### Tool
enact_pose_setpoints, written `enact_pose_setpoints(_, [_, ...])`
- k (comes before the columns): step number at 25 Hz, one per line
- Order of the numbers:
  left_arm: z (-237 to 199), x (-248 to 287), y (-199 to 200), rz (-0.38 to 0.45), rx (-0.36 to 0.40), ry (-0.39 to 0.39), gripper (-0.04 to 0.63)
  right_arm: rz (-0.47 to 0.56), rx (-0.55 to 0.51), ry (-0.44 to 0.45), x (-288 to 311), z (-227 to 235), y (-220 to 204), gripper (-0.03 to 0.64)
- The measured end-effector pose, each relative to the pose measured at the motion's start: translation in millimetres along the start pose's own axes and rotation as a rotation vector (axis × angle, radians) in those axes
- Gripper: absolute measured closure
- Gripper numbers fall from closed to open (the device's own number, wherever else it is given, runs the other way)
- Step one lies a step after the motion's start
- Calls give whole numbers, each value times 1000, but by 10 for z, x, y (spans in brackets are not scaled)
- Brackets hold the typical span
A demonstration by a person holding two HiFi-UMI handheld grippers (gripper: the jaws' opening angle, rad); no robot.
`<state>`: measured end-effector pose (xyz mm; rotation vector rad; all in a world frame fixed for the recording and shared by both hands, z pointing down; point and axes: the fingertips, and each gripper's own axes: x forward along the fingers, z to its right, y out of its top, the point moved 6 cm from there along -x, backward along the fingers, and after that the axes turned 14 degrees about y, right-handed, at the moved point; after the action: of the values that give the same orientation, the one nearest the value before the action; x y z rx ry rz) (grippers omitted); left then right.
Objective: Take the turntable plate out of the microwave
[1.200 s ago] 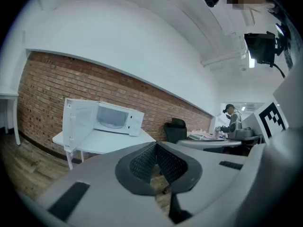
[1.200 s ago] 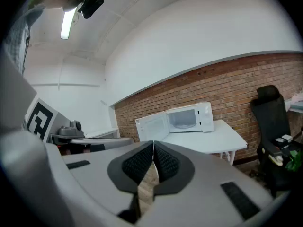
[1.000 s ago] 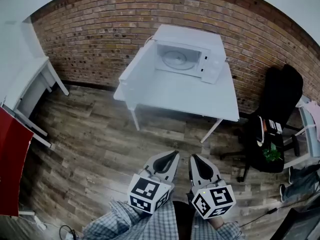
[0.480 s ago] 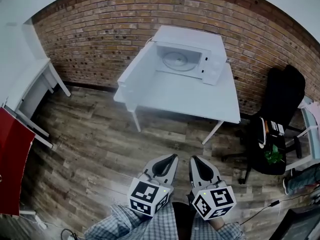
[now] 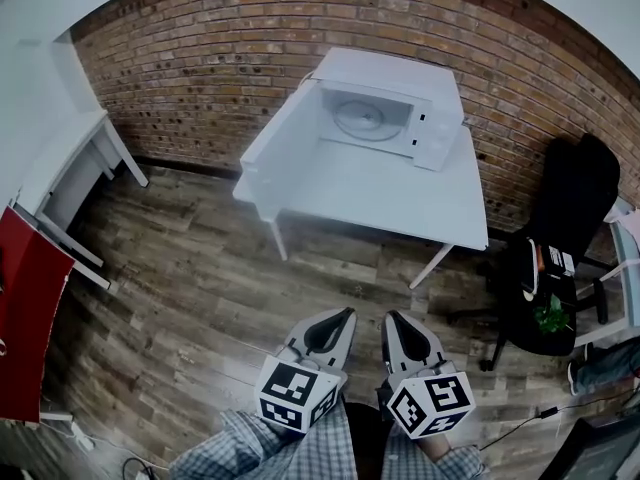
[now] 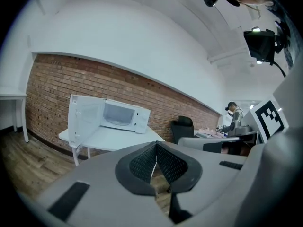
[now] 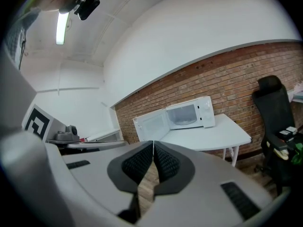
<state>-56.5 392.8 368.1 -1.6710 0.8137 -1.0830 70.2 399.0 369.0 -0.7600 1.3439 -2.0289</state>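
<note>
L gripper [image 5: 341,318] & R gripper [image 5: 394,322]: jaws pressed together, empty, well apart from microwave [image 5: 430,93] on tabletop [image 5: 385,196]; door [image 5: 282,136] open, turntable plate [image 5: 362,120] inside.

Office, brick wall [image 5: 200,68], white table [image 5: 400,193], office chair [image 5: 560,258]

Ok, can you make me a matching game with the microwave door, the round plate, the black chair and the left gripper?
Things:
1. white microwave door
2. round pale turntable plate
3. black office chair
4. grey left gripper

Places or states:
A. shut, holding nothing
B. inside the white microwave
C. swung wide open
D. on the wooden floor, to the right of the white table

Pairs: 1-C, 2-B, 3-D, 4-A.
</note>
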Motion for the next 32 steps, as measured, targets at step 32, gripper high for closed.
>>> enact_pose_setpoints(32, [-1127, 2934, 824, -137, 20, -156, 584, -60, 87, -155, 2242, 1855, 748, 597])
